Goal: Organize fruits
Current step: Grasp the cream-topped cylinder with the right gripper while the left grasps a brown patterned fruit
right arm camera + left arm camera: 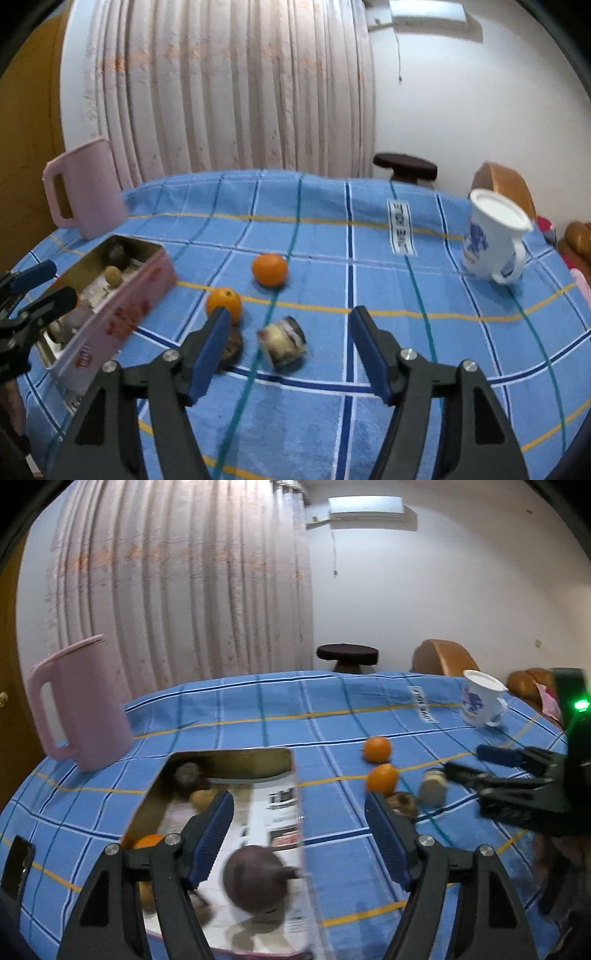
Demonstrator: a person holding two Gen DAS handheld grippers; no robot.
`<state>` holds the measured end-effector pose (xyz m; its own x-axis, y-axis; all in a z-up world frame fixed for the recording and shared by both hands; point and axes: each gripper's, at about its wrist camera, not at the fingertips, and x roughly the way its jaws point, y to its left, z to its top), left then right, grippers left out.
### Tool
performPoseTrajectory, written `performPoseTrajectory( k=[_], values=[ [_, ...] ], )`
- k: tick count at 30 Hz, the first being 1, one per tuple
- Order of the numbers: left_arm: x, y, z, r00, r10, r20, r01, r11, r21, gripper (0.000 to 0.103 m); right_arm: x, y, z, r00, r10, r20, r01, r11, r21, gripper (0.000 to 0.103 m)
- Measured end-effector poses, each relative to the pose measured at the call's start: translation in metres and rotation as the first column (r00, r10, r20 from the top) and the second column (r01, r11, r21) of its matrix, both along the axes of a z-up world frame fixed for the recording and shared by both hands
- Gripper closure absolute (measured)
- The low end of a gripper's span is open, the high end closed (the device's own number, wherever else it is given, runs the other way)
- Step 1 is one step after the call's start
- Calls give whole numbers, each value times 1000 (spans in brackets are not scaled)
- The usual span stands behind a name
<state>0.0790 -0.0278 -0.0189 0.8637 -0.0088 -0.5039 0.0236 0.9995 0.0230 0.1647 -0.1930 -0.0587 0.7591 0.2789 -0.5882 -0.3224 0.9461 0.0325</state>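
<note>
A pink rectangular tin (229, 755) (122, 317) lined with paper holds several fruits, among them a dark purple mangosteen (255, 880) and an orange one (147, 841). My left gripper (299, 834) is open and empty above the tin's right edge. Two oranges (269, 269) (223, 303) lie on the blue checked cloth, also in the left wrist view (377, 748) (382, 778). A brown fruit (231, 345) and a small jar on its side (282, 341) lie beside them. My right gripper (288, 354) is open and empty, just short of the jar.
A pink jug (79, 709) (86, 188) stands at the table's far left. A white mug with a blue print (493, 236) (480, 698) stands at the far right. A dark stool (404, 166) and a brown chair (504, 184) lie beyond the table.
</note>
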Motion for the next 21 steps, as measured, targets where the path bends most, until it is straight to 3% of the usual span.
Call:
performPoseTrajectory(
  k=[6, 9, 10, 11, 15, 21],
  values=[
    [12, -22, -4, 1000, -20, -2, 20, 999, 44, 28, 18, 8, -17, 996, 12, -93, -14, 1000, -20, 40],
    [20, -22, -7, 1000, -17, -25, 18, 999, 30, 28, 28, 12, -25, 988, 33, -152, -36, 999, -15, 42],
    [21, -22, -8, 999, -19, -30, 20, 999, 25, 28, 32, 14, -28, 982, 50, -184, -52, 999, -5, 46],
    [23, -23, -9, 999, -23, -34, 24, 999, 22, 28, 34, 14, -29, 980, 58, -192, -58, 998, 6, 58],
    [24, -32, -8, 999, -42, -34, 43, 999, 31, 28, 24, 13, -25, 986, 66, -150, -66, 998, 7, 63],
    [39, -54, -16, 993, -88, -78, 90, 996, 29, 28, -2, -13, -10, 998, -56, -41, 57, 997, 43, 63]
  ],
)
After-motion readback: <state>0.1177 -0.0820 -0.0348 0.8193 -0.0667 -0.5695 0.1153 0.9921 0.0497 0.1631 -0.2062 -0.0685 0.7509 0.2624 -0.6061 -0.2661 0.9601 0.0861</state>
